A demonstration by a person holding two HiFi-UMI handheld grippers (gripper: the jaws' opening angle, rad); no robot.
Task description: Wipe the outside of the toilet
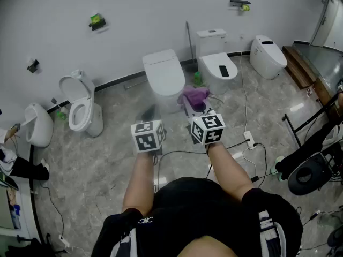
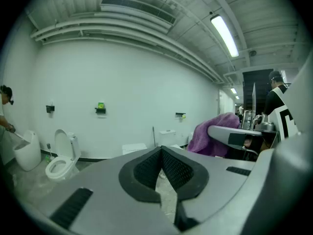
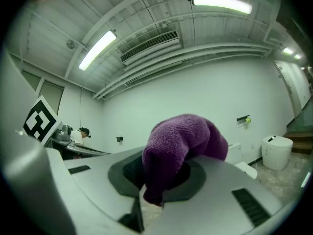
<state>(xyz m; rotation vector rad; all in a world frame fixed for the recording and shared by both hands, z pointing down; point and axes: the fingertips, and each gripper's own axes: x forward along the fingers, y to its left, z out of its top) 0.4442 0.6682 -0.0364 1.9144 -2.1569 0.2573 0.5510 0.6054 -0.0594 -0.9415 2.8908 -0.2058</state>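
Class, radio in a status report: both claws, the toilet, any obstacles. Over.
Left claw shut, empty. Right claw shut on purple cloth. Closed-lid toilet ahead, untouched. Cables on floor underfoot.

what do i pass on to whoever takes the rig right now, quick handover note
Tools: left tongs shut and empty; right tongs shut on the purple cloth, which drapes over them.
Things: both tools point at the row of toilets. The closed-lid toilet is straight ahead, with the cloth held off its right side, not in contact.
Done: cloth is in hand.
Left: bring the cloth to the toilet and wipe its outside; no wiping shows yet.
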